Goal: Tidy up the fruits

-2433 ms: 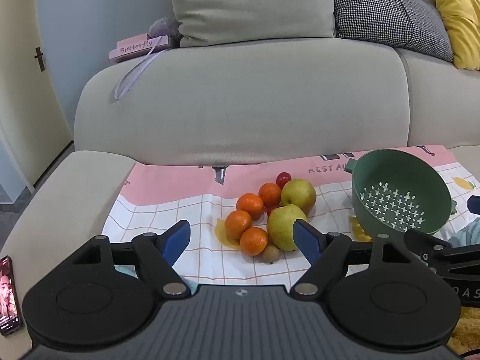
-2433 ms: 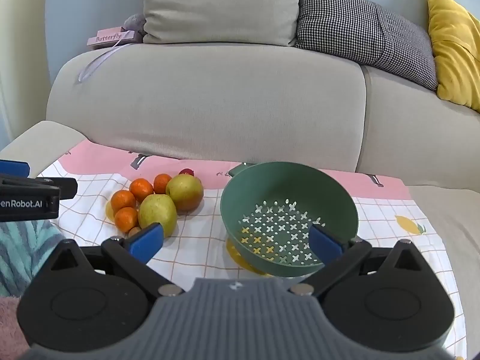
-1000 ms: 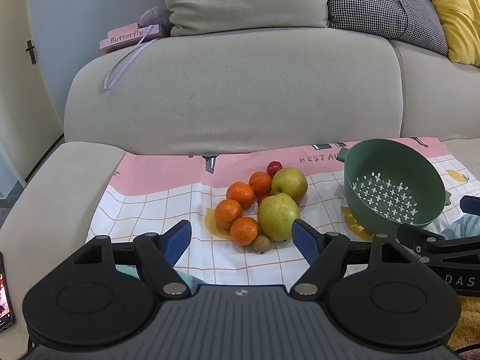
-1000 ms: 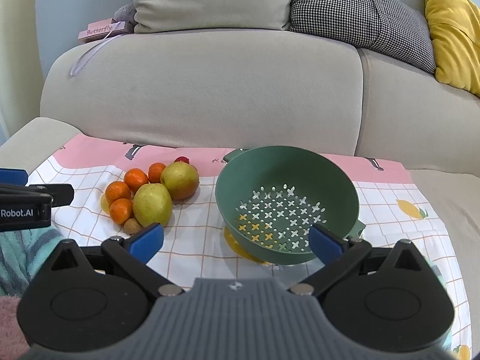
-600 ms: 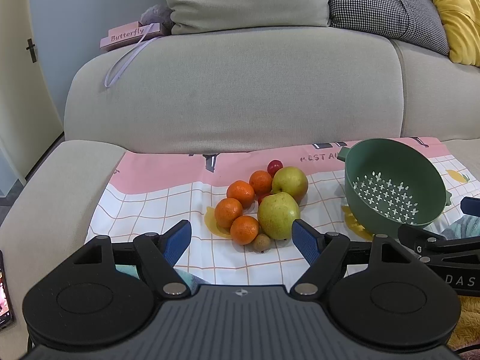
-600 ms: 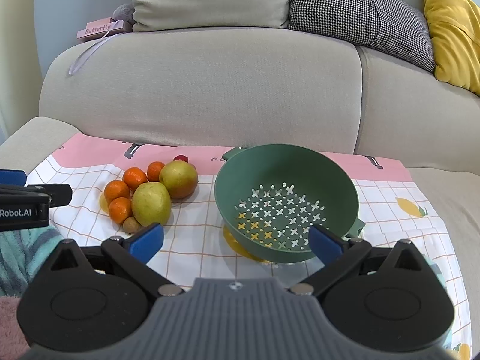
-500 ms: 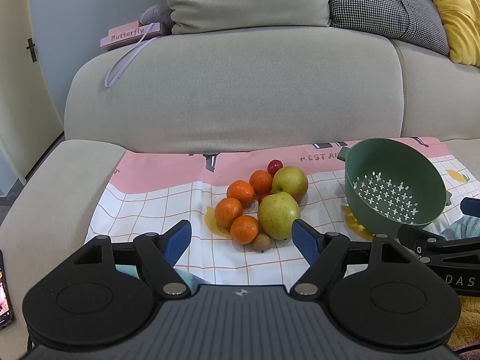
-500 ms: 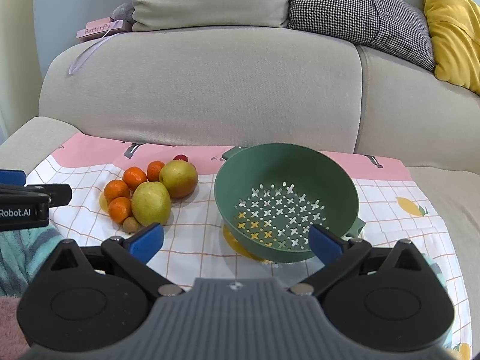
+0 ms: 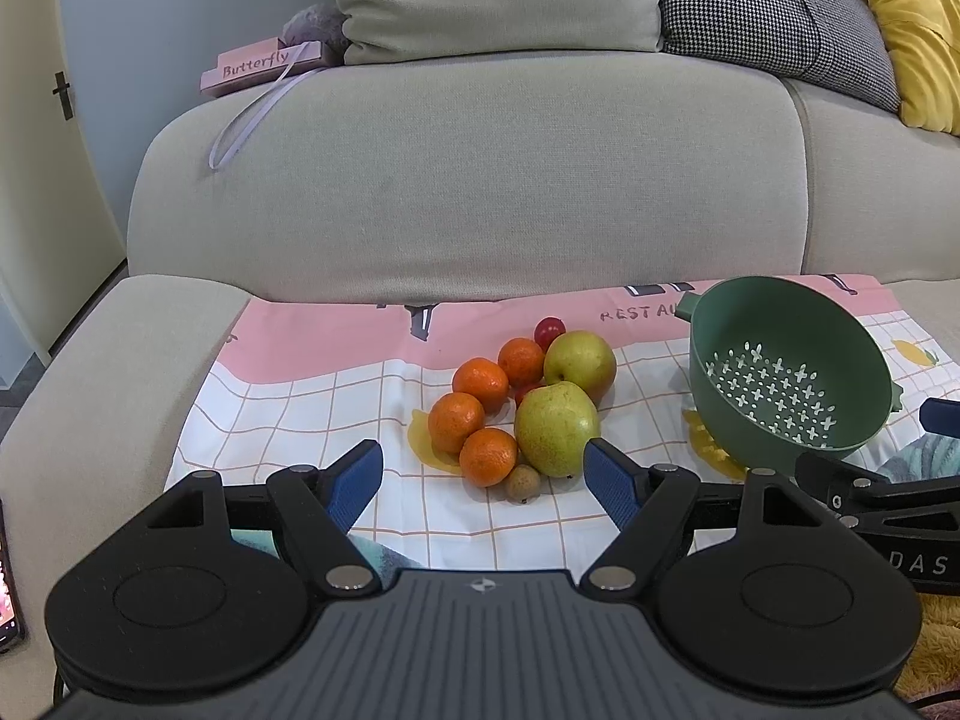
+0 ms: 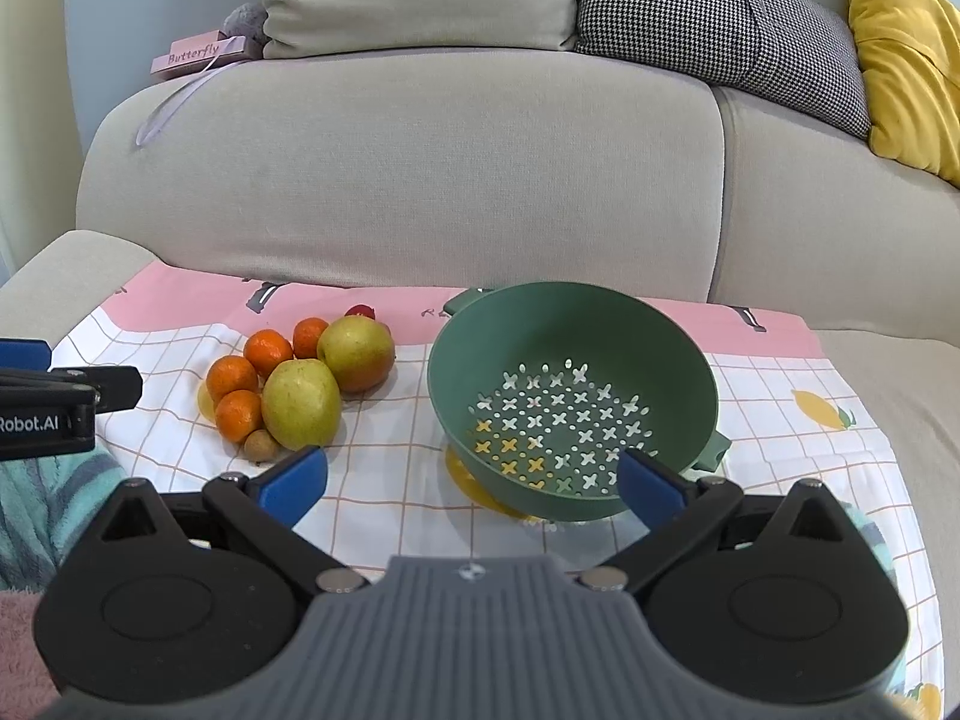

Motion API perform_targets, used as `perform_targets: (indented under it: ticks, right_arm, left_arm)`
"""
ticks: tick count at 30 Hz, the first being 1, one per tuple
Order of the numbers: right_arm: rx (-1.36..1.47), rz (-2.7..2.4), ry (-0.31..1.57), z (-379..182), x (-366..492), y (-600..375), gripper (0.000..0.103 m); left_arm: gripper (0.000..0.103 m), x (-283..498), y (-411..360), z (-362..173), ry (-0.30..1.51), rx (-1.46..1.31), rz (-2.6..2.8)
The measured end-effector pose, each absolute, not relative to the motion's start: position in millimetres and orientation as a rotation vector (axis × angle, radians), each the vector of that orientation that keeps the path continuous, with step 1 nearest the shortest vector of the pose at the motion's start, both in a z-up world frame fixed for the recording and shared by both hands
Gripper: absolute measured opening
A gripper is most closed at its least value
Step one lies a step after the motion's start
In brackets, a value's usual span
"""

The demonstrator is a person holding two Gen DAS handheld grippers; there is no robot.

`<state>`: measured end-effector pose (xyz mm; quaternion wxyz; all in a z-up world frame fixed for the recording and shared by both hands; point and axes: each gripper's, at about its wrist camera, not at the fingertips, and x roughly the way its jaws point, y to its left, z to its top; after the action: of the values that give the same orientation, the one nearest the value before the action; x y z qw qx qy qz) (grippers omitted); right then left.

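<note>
A pile of fruit lies on a checked cloth point(image 9: 288, 420) on the sofa seat: two yellow-green pears point(image 9: 557, 427) point(image 9: 581, 357), several oranges point(image 9: 483, 456), a small red fruit point(image 9: 548, 329) and a small brown fruit point(image 9: 521, 483). The pile also shows in the right wrist view, with the near pear point(image 10: 300, 403) in front. An empty green colander point(image 10: 570, 396) stands to the right of the pile, seen also in the left wrist view point(image 9: 786, 369). My left gripper point(image 9: 483, 480) is open, just in front of the pile. My right gripper point(image 10: 474, 480) is open, in front of the colander.
The sofa backrest point(image 9: 468, 180) rises behind the cloth, with cushions on top and a pink "Butterfly" box point(image 9: 264, 66). A phone point(image 9: 7, 588) lies at the far left. The right gripper's body point(image 9: 888, 504) juts in at the right of the left view.
Both grippers have pulled back and shifted slightly since 2.4 s ago; over the last second the views hardly move. Both stay open and the fruit has not moved.
</note>
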<state>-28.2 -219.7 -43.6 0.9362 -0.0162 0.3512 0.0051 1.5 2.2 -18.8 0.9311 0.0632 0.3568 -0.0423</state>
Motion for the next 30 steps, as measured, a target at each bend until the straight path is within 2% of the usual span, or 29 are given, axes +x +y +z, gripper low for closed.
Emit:
perform_targets:
  ticks: [23, 30]
  right_arm:
    - [-0.063, 0.008, 0.751, -46, -23, -213, 0.099]
    - [-0.058, 0.024, 0.762, -51, -16, -211, 0.099]
  left_arm:
    - [0.089, 11, 10, -19, 0.757, 0.092, -0.116]
    - [0.084, 18, 15, -20, 0.759, 0.098, -0.124]
